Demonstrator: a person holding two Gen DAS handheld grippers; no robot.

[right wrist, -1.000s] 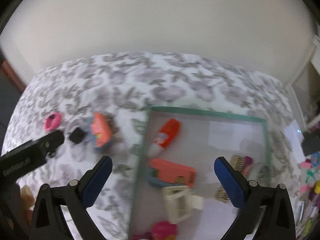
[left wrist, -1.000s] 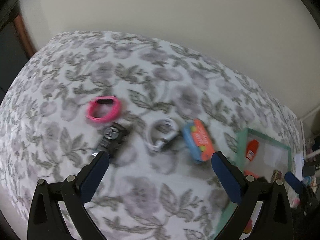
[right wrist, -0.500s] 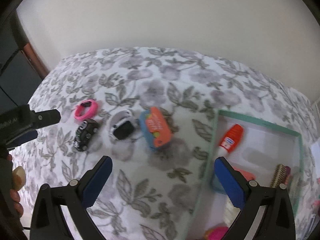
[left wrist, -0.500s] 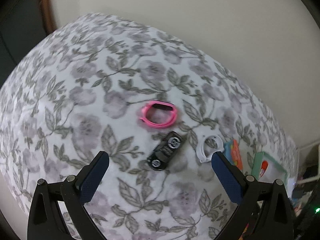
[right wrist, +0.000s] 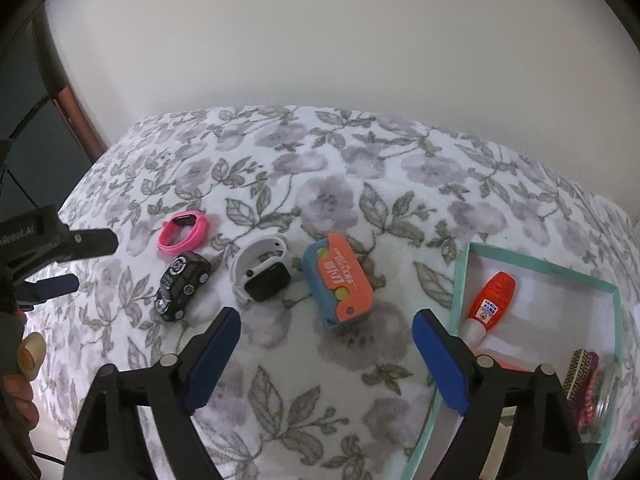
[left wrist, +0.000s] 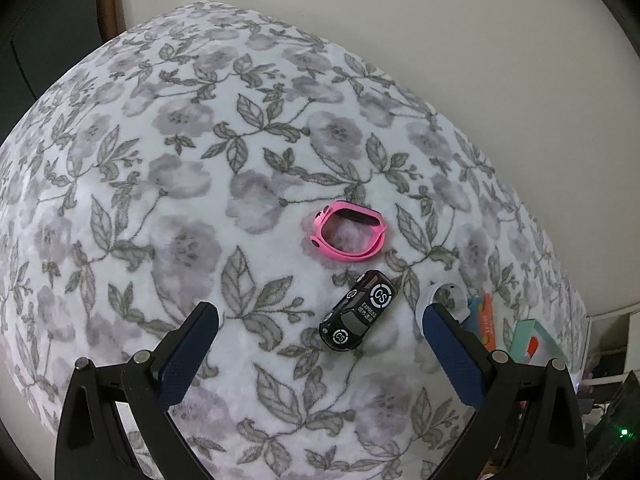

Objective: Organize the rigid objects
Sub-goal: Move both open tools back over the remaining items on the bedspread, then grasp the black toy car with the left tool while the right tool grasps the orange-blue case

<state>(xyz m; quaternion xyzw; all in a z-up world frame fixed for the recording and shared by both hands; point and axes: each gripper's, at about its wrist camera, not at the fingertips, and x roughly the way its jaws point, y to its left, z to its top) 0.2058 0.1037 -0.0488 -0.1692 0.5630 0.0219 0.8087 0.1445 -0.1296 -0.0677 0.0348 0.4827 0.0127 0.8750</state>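
the right gripper (right wrist: 326,330) is hanging over the floral blanket (right wrist: 320,380), tilted steeply down, its blue pads (right wrist: 214,354) standing apart but closing inward, with only bare cloth between them. just past its fingertips the blue and orange case (right wrist: 338,280) is lying flat on the blanket, apart from both pads. to the right of that gripper the mint-edged tray (right wrist: 460,276) is sitting on the blanket, holding an orange glue bottle (right wrist: 490,306) that is lying along its near-left wall, and a small brush (right wrist: 578,372) that is resting farther right.

left of the case, a white watch (right wrist: 262,274) with a black face is lying beside a black toy car (right wrist: 182,284). beyond the car, the pink band (right wrist: 184,232) is resting on its edge, closest to the wall. at the left border the left gripper (right wrist: 76,260) is reaching in from the side, with a person's hand (right wrist: 24,360) gripping its handle.

in the left wrist view, the left gripper (left wrist: 320,320) is pointing down at the blanket (left wrist: 160,200) with its jaws spread wide and holding nothing. the toy car (left wrist: 358,310) is lying just ahead, between the lines of the two pads but touching neither. the white watch (left wrist: 442,298) is partly hiding behind the right-hand pad. the pink band (left wrist: 348,230) is sitting just beyond the car, and the case (left wrist: 484,318) and tray (left wrist: 528,334) are peeking out at the right edge.
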